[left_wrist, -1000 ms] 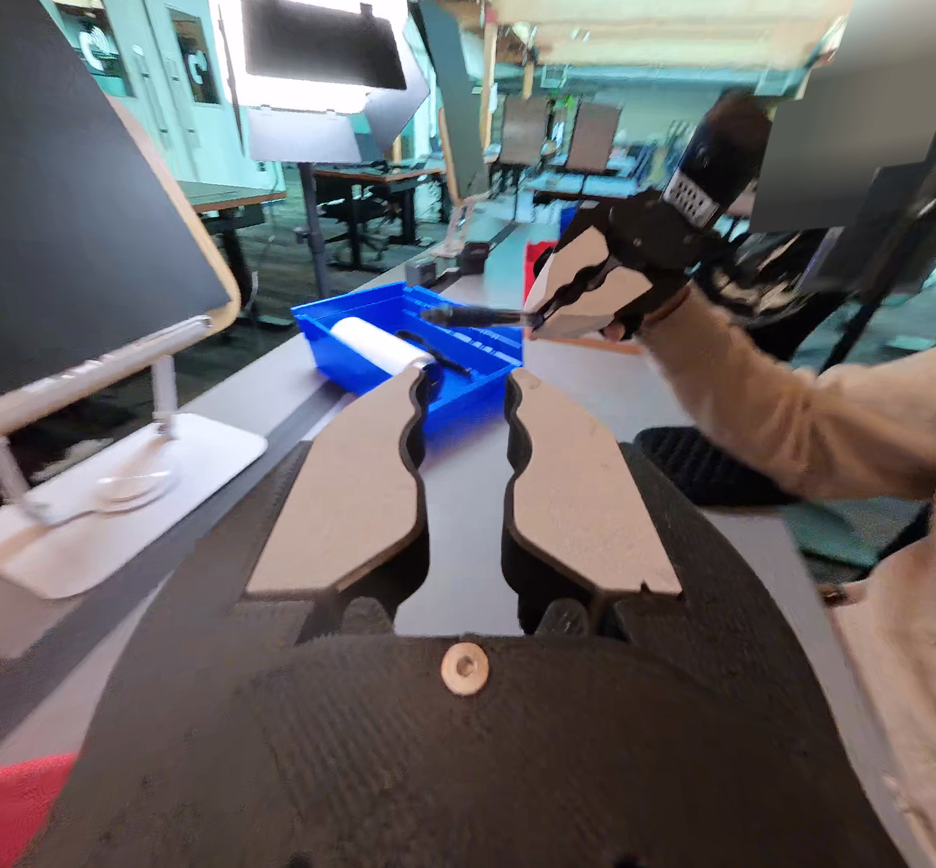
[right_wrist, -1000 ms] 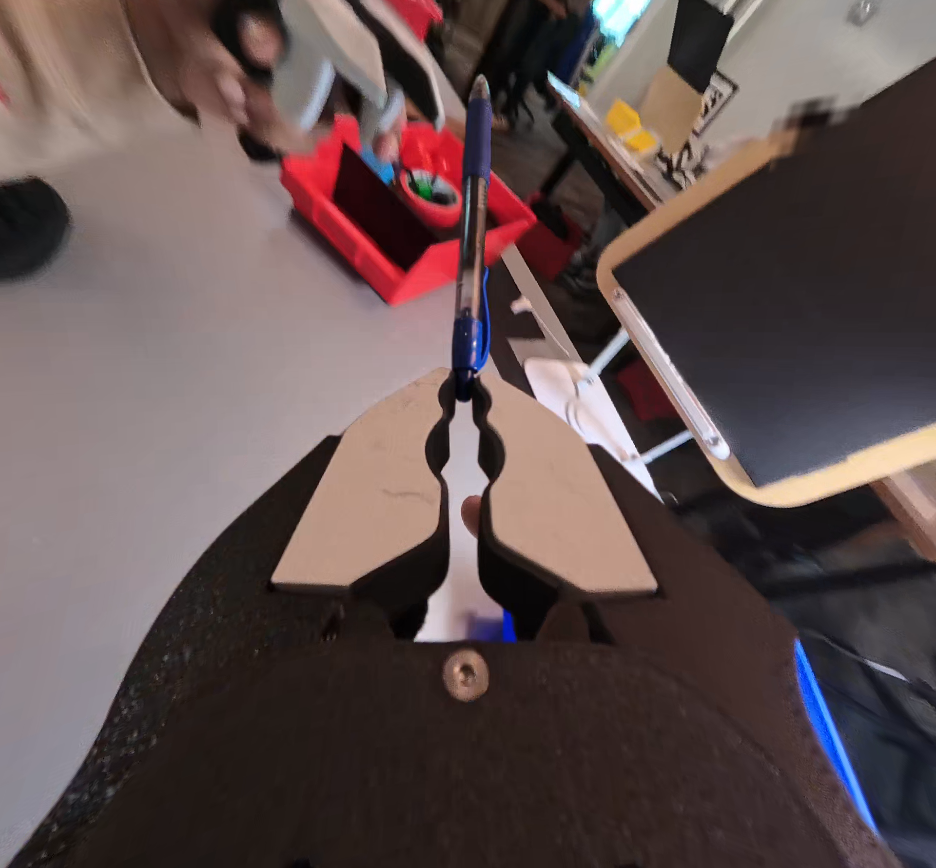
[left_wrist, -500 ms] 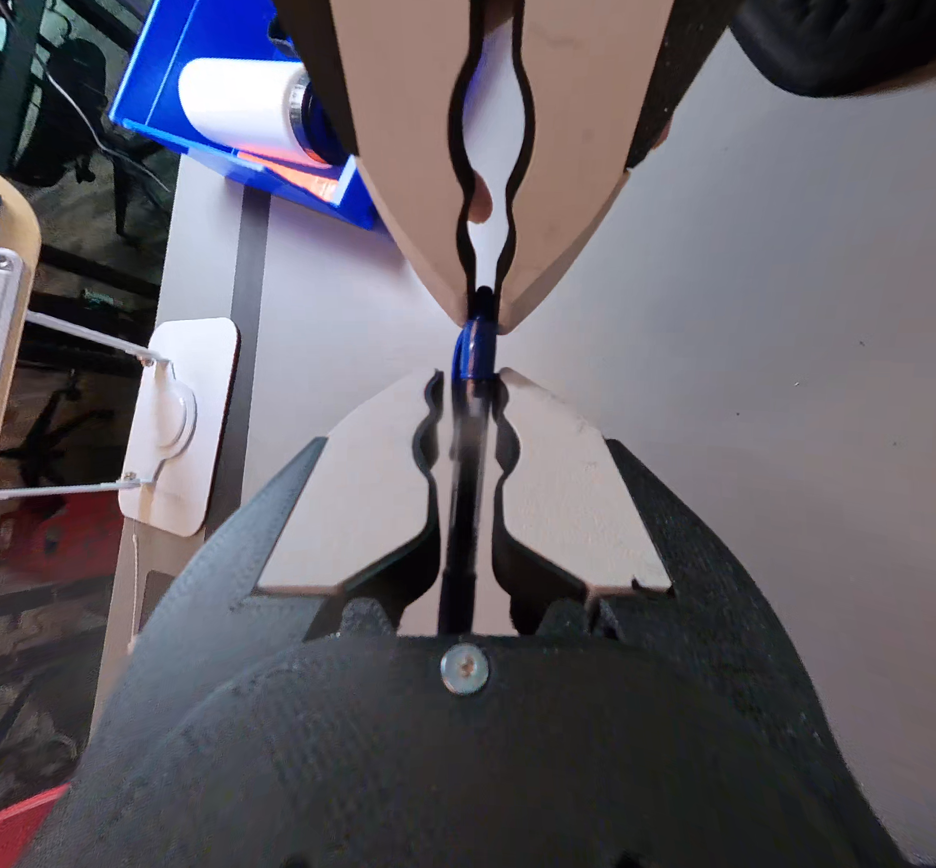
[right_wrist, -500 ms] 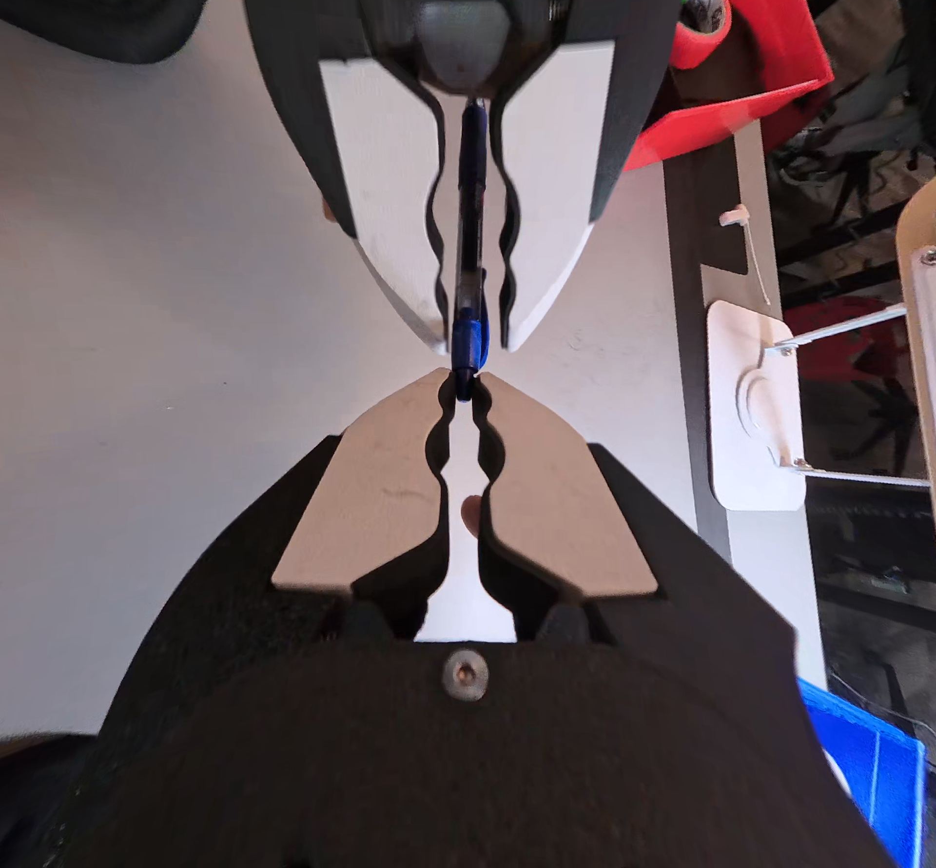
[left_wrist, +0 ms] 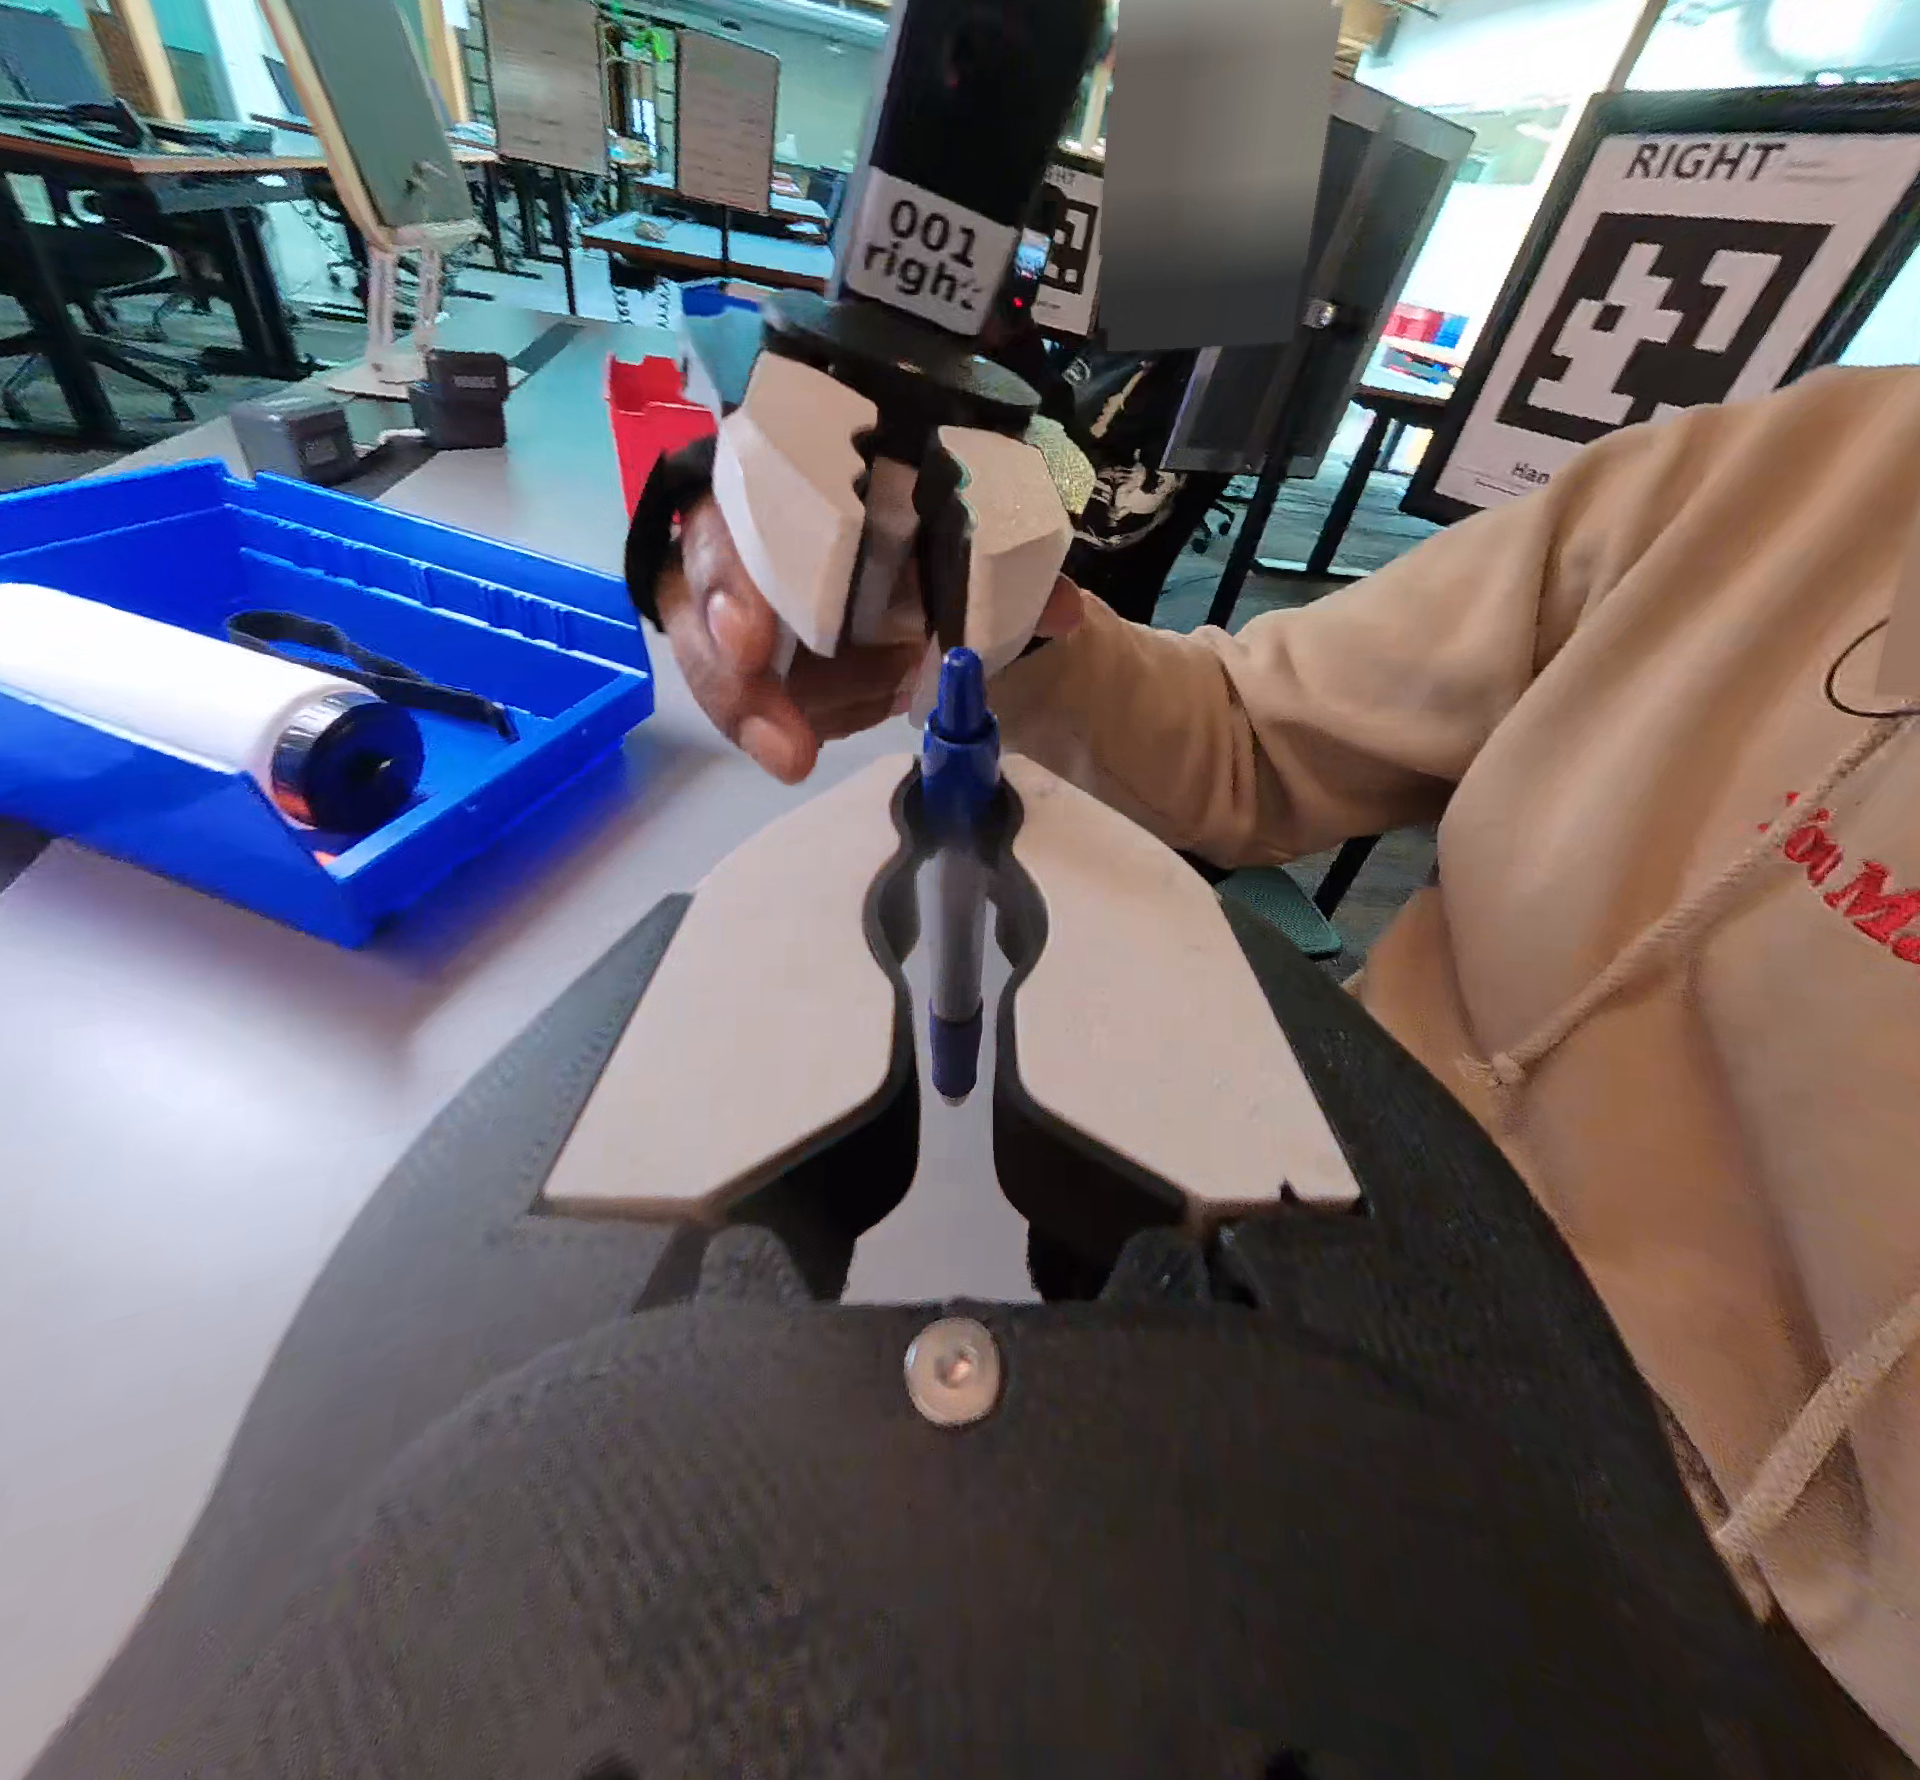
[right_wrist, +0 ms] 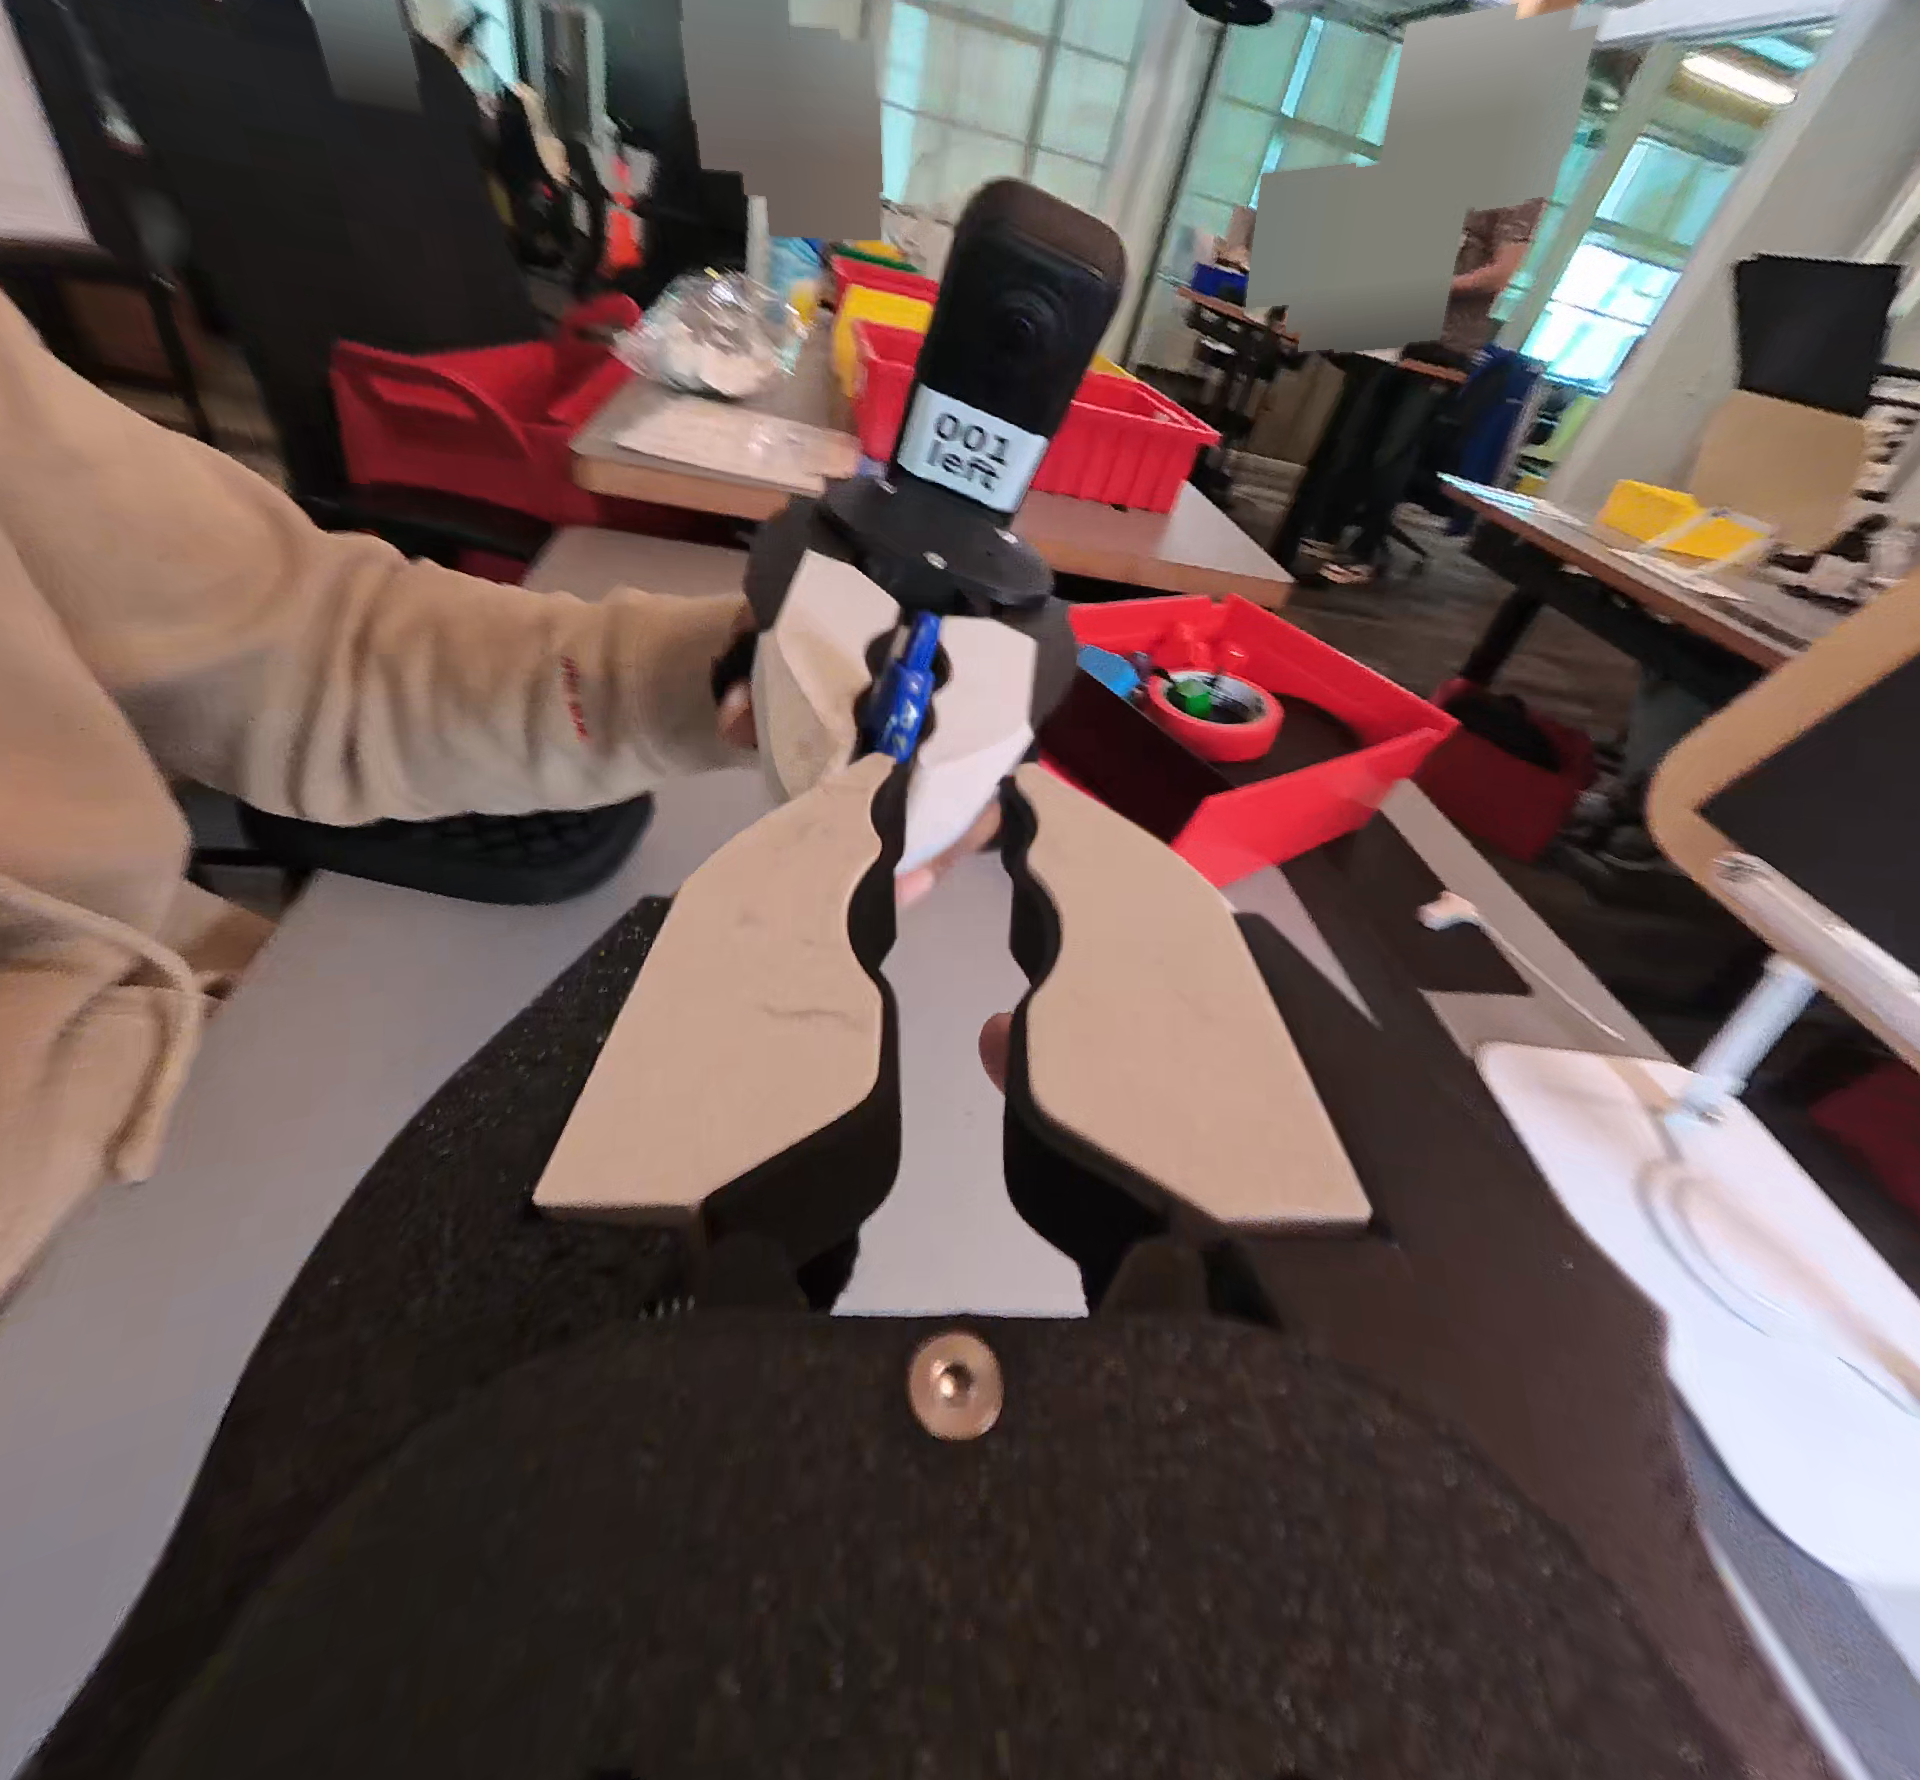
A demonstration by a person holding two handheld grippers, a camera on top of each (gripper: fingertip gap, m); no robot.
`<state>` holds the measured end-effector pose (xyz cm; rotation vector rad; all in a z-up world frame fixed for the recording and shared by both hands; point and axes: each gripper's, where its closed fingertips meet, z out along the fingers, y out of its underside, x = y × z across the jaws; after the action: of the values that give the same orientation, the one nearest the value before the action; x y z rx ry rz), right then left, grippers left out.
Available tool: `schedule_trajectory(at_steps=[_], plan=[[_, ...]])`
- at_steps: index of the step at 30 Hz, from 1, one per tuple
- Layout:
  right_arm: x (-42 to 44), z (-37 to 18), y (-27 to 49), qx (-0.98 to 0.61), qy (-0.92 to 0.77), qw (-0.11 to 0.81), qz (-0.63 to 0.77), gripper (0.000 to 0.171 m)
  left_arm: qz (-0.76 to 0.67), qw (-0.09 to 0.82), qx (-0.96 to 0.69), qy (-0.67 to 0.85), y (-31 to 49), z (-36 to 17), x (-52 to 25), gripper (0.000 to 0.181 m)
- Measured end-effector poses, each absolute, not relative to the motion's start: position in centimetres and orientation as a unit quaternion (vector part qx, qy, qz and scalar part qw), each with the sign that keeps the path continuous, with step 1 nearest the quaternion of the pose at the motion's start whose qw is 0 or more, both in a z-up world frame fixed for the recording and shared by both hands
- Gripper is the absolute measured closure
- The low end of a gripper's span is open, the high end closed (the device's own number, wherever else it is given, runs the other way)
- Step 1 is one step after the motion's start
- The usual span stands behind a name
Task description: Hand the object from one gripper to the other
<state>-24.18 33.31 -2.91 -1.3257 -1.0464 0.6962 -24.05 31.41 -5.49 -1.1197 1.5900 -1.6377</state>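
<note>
A blue pen point(left_wrist: 954, 909) with a clear barrel lies lengthwise between the fingers of my left gripper point(left_wrist: 958, 774), which is shut on it. Its blue end sticks out past the fingertips and its tip points back toward the camera. My right gripper point(left_wrist: 894, 587) hangs just beyond that end, a small gap away, jaws apart and empty. In the right wrist view my right gripper point(right_wrist: 951, 774) is open with nothing between its fingers. The left gripper point(right_wrist: 904, 754) faces it there, with the pen point(right_wrist: 906, 681) clamped in it.
The grey table point(left_wrist: 208, 1107) carries a blue bin point(left_wrist: 582, 691) holding a white roller point(left_wrist: 135, 681) on the left. A red bin point(right_wrist: 1340, 774) with a red tape roll point(right_wrist: 1216, 702) stands on the other side. A white stand base point(right_wrist: 1662, 1263) sits near the table edge. A beige sleeve point(left_wrist: 1351, 691) reaches in. Left and right tips are no more than a few centimetres apart.
The pen has passed from the right gripper to the left. The left has shut on it, the right has opened and drawn back. Both grippers have tilted up from pointing down at the table.
</note>
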Motion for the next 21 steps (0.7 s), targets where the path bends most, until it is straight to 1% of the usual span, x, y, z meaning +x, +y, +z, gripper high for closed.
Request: schedule_trajectory(at_steps=[3, 5, 7, 10, 12, 14, 15, 21], plan=[[-25.6, -3.2, 32.1, -0.563, -0.463, 0.582, 0.361, 0.157, -0.600, 0.286, -0.415, 0.622, 30.3, -6.2, -23.7, 0.171], [-26.1, -4.0, 32.0, -0.573, -0.474, 0.564, 0.359, 0.157, -0.587, 0.288, -0.415, 0.633, 29.9, -6.5, -23.5, 0.171], [-26.4, -4.4, 31.7, -0.577, -0.482, 0.553, 0.359, 0.164, -0.576, 0.291, -0.420, 0.638, 30.0, -6.8, -23.4, 0.172], [-26.2, -4.8, 31.9, -0.593, -0.490, 0.543, 0.338, 0.165, -0.568, 0.300, -0.427, 0.636, 30.3, -7.1, -23.2, 0.172], [-25.7, -4.4, 32.1, -0.593, -0.487, 0.551, 0.327, 0.165, -0.580, 0.311, -0.431, 0.618, 30.9, -6.5, -23.1, 0.168], [-24.7, -3.6, 32.3, -0.592, -0.475, 0.565, 0.322, 0.165, -0.582, 0.329, -0.438, 0.601, 31.8, -6.0, -23.3, 0.155], [-24.0, -2.9, 32.3, -0.589, -0.466, 0.574, 0.326, 0.165, -0.580, 0.341, -0.443, 0.593, 32.5, -5.8, -23.5, 0.152], [-17.9, 0.9, 32.4, -0.582, -0.398, 0.626, 0.334, 0.165, -0.577, 0.368, -0.448, 0.576, 34.2, -4.8, -24.6, 0.154]])
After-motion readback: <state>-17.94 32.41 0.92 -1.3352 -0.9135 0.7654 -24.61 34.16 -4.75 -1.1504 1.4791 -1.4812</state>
